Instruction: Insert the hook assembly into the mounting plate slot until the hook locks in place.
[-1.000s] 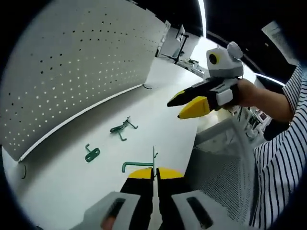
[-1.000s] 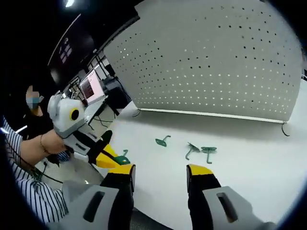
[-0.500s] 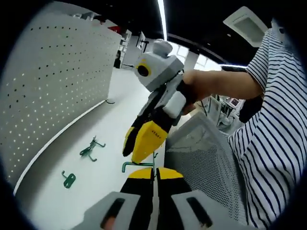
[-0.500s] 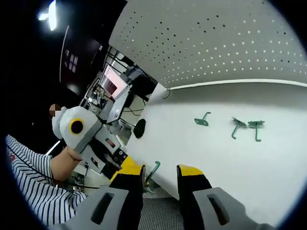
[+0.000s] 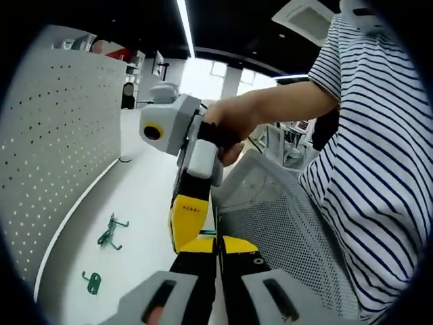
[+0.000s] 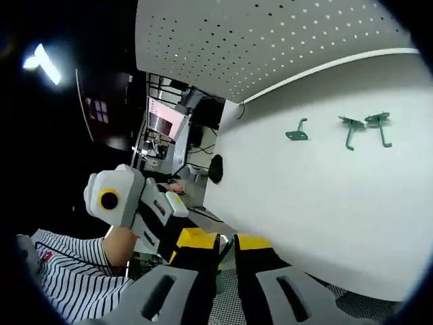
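Left gripper [image 5: 218, 245]: jaws closed on the green hook [image 5: 207, 232], with the right gripper [image 5: 184, 227] touching it from 12 o'clock. Right gripper jaws narrow; grip undeterminable. 3 spare hooks [image 6: 352, 128] lie near the pegboard [image 6: 284, 40] on the white table [image 6: 325, 203].

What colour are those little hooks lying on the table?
Green; the hooks on the white table show best in the right gripper view.

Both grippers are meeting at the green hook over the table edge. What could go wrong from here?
1. The left gripper is shut on the green hook while the right gripper closes in on it: the handover could drop it off the table edge.
2. The pegboard lies well away from the pinch, so the hook must be carried far.
3. The spare hooks are drifting toward the frame edge.
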Action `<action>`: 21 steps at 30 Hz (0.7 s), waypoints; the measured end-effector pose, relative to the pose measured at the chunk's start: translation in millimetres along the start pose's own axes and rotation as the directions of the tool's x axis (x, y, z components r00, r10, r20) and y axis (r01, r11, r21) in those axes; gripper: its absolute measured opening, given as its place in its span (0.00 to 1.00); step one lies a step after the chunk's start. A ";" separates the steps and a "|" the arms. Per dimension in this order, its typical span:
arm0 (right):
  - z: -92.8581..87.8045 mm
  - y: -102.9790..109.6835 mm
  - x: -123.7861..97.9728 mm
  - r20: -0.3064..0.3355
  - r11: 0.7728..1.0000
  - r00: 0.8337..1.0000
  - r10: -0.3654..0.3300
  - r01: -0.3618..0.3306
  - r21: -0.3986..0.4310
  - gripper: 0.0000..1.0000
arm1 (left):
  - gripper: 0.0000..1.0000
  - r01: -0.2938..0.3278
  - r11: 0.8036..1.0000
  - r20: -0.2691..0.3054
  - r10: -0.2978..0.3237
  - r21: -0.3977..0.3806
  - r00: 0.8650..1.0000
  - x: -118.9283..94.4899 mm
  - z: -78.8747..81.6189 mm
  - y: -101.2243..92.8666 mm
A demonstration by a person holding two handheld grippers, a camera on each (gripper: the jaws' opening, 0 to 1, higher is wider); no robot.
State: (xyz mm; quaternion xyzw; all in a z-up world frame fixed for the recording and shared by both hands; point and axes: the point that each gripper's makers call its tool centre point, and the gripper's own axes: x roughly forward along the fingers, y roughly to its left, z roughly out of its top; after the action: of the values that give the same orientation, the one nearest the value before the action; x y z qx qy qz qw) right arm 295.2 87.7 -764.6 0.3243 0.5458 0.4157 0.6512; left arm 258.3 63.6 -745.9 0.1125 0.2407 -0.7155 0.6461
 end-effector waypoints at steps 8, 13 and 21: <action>7.5 9.5 -2.8 0.076 0.996 0.995 0.060 -0.065 0.067 0.00 | 0.03 -0.042 0.998 -0.012 0.041 -0.037 0.999 -1.0 -3.9 8.2; 29.0 8.6 -10.5 0.196 1.000 0.981 0.008 -0.009 0.003 0.00 | 0.08 -0.148 0.963 0.037 0.160 -0.226 0.986 -5.8 0.4 33.4; 65.5 6.5 -28.7 0.451 0.948 0.882 -0.135 0.247 -0.199 0.00 | 0.54 -0.287 0.777 0.082 0.397 -0.560 0.914 -21.7 9.6 76.4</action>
State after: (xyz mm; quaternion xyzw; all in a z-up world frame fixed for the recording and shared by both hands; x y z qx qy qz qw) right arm 356.5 67.0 -733.5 0.2676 0.3605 0.3320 0.8296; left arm 337.5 74.0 -742.6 -0.1013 0.3420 -0.4965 0.7914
